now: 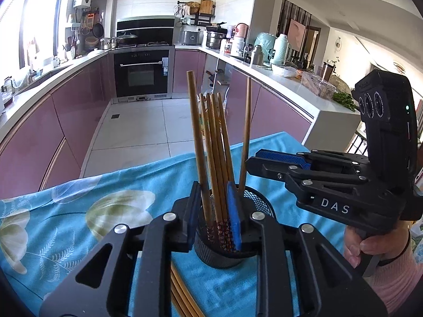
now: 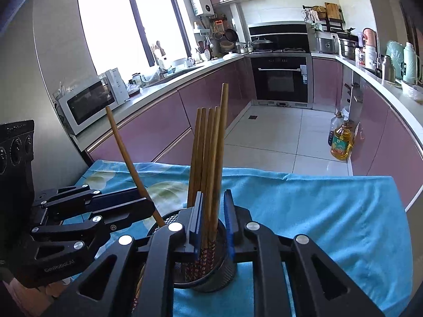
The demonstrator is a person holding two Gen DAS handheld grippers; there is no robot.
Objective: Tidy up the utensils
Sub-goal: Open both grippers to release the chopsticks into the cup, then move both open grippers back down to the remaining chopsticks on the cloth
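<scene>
A home kitchen: mauve cabinets (image 2: 148, 129) run in a U under pale counters, a built-in oven (image 1: 141, 72) sits at twelve o'clock below a hob with a wok, a microwave (image 2: 87, 103) at ten o'clock (window behind it), thermoses (image 1: 281, 49) at two.

Chopsticks (image 1: 215, 158) tan wood, lower ends dark red w/ small floral print. Holder (image 1: 224, 251) black mesh. Cloth (image 2: 317, 211) turquoise w/ pale flower pattern. Gripper pads (image 1: 234, 211) blue, bodies black. Cabinets (image 1: 79, 111) mauve.
</scene>
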